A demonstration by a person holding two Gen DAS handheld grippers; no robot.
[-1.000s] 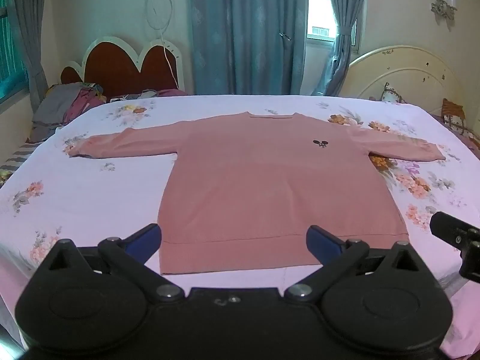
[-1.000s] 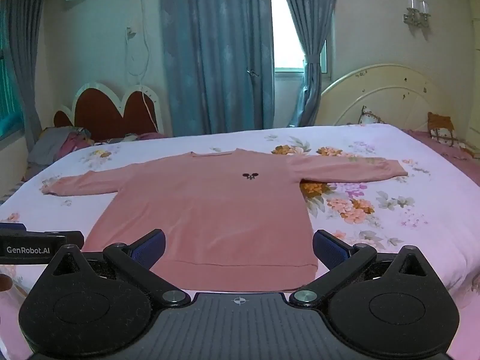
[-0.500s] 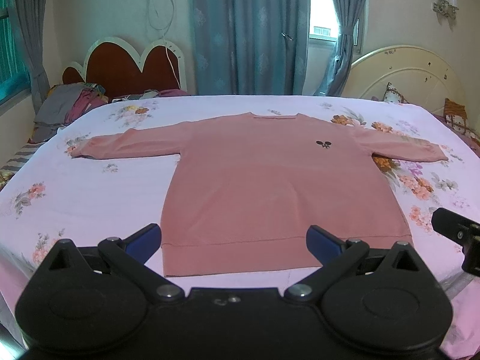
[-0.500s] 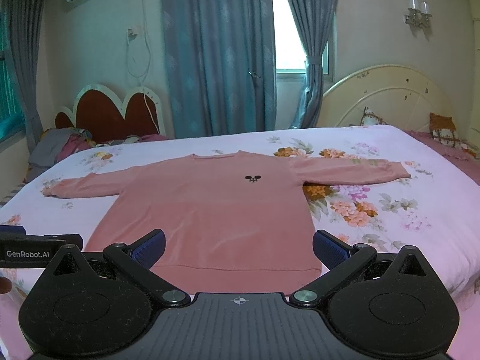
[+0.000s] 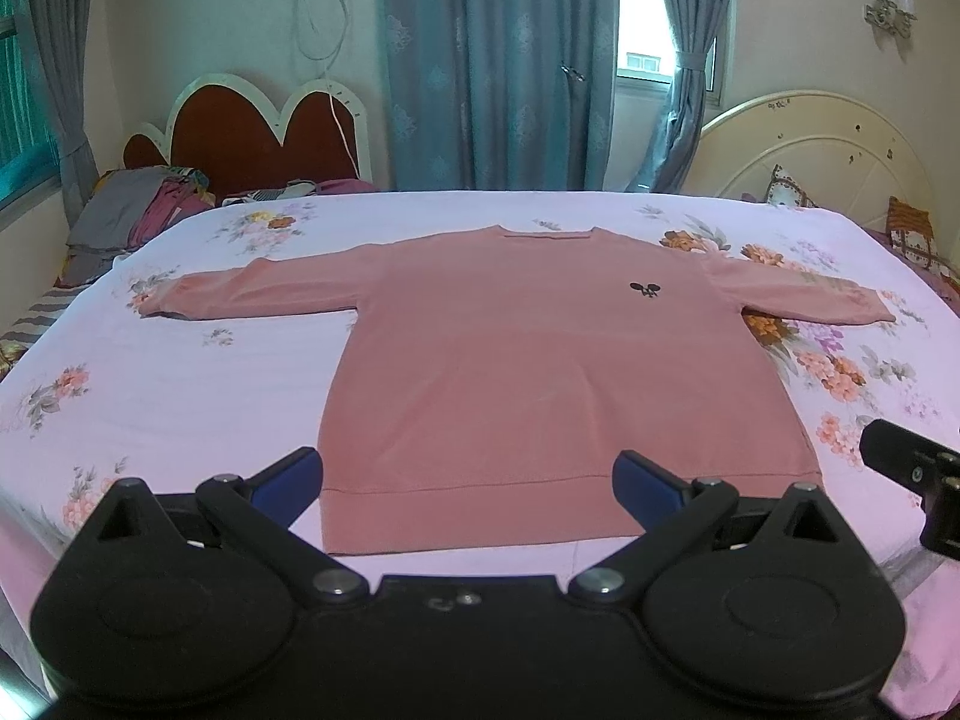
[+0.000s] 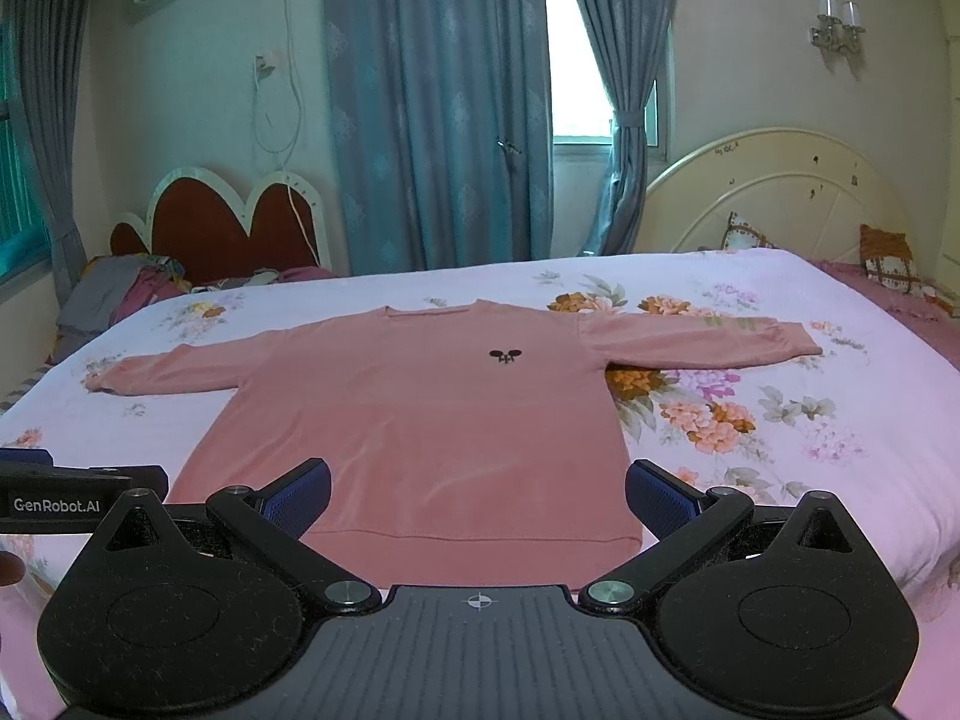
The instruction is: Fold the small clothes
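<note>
You hold your left gripper point(image 5: 468, 477) and right gripper point(image 6: 477, 489) level and side by side at the near edge of the bed point(image 5: 180, 396), both spread wide and grasping nothing. Ahead, the pink sweater point(image 5: 552, 372) lies flat on the floral sheet, sleeves stretched out to either side, its hem nearest your blue fingertips point(image 5: 288, 477).
</note>
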